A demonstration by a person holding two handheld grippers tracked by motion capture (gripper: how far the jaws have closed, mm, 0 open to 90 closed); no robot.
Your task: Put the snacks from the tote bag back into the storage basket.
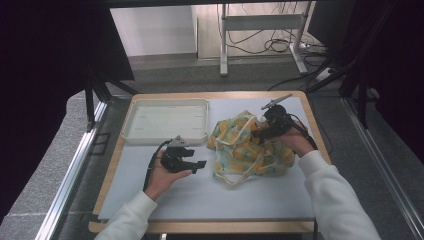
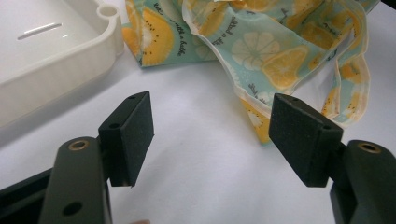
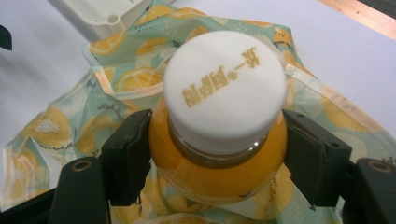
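Right claw [image 3: 217,154]: its two black pads sit against the shoulders of an orange juice bottle [image 3: 219,163], one on each side, just under the white cap [image 3: 225,88]; the jaws stand wide around it.
Bottle's place: between the right claw's jaws, above the fruit-print cloth bag [image 3: 70,126] that spreads beneath and beyond it.
Left claw [image 2: 212,135]: jaws wide apart with nothing between them, over bare tabletop [image 2: 196,177]; the bag's edge [image 2: 261,60] lies just past the far pad.
Tray [image 2: 60,60]: white, beyond the left claw, beside the bag.
High view: both hands at the tabletop [image 1: 210,195], left claw [image 1: 192,162] short of the tray [image 1: 165,120], right claw [image 1: 262,131] at the bag [image 1: 250,150]; the bottle is barely visible there, while the right gripper view shows cap and juice plainly.
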